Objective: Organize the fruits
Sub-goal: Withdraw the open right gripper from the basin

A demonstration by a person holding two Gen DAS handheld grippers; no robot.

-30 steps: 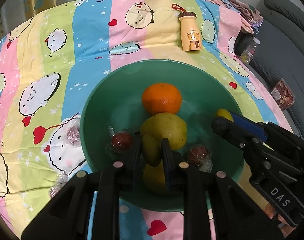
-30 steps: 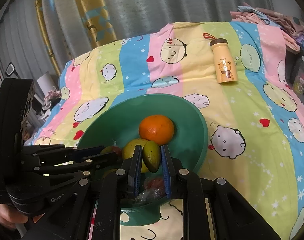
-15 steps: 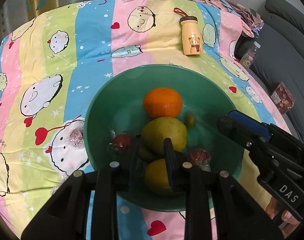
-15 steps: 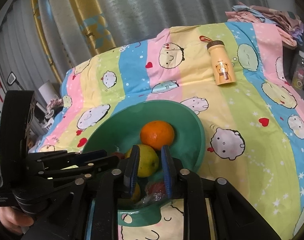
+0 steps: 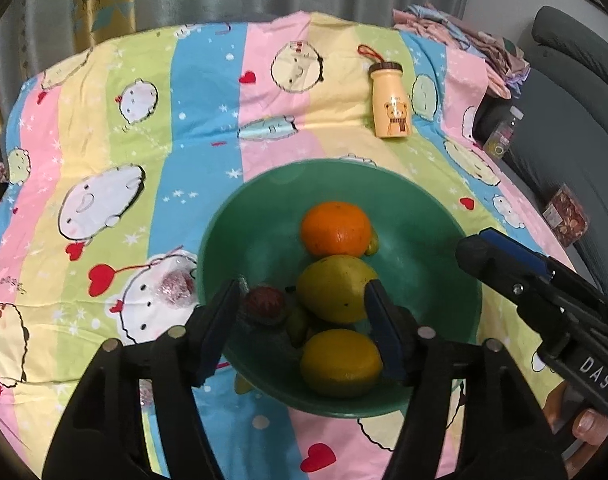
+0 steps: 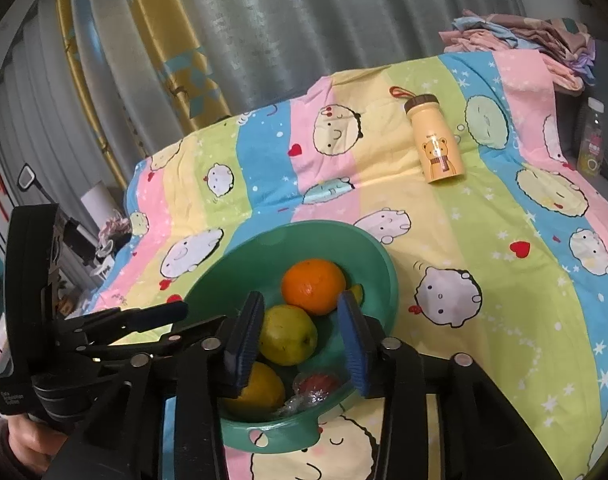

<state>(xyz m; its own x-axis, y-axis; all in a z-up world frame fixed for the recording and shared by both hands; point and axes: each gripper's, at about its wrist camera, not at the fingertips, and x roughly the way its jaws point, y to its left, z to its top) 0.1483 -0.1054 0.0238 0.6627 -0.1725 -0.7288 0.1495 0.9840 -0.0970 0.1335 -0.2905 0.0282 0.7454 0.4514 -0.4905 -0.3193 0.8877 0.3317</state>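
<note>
Both claws stand wide and empty: left gripper (image 5: 302,322), right gripper (image 6: 302,338). Ahead of them, the green bowl (image 5: 428,240) holds the orange (image 5: 335,228) and others; one wrapped fruit (image 5: 175,287) remains outside, to the left.

White letters "DAS" stand on the body of the right hand-held gripper (image 5: 500,264), seen from the left wrist. Small white print on the left hand-held gripper (image 6: 184,322) body is too small to read.

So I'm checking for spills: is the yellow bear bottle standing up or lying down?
Lying down. The bear bottle rests on its side on the striped sheet, brown cap on and pointing away from the green bowl.
</note>
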